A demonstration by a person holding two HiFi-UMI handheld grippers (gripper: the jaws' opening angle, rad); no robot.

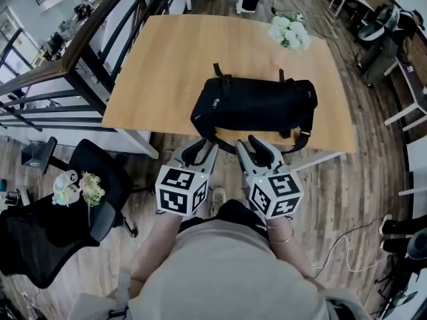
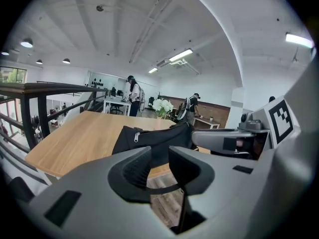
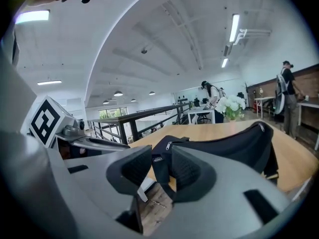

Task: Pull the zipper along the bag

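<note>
A black bag (image 1: 255,105) lies across the near half of a wooden table (image 1: 167,65), its straps hanging at the front edge. Its zipper pull (image 2: 135,137) shows at the bag's left end, and again in the right gripper view (image 3: 168,146). My left gripper (image 1: 202,151) and right gripper (image 1: 253,145) are side by side in front of my body, just short of the bag's near side. Both are open with nothing between the pads. In the left gripper view the jaws (image 2: 159,156) frame the bag (image 2: 154,136) from a distance; the right gripper (image 3: 161,158) faces the bag (image 3: 224,143) the same way.
White flowers (image 1: 289,31) stand at the table's far right corner. A black railing (image 1: 100,39) runs along the left side. A black office chair (image 1: 87,179) with a small bouquet (image 1: 79,187) stands at lower left. People stand at desks far behind the table.
</note>
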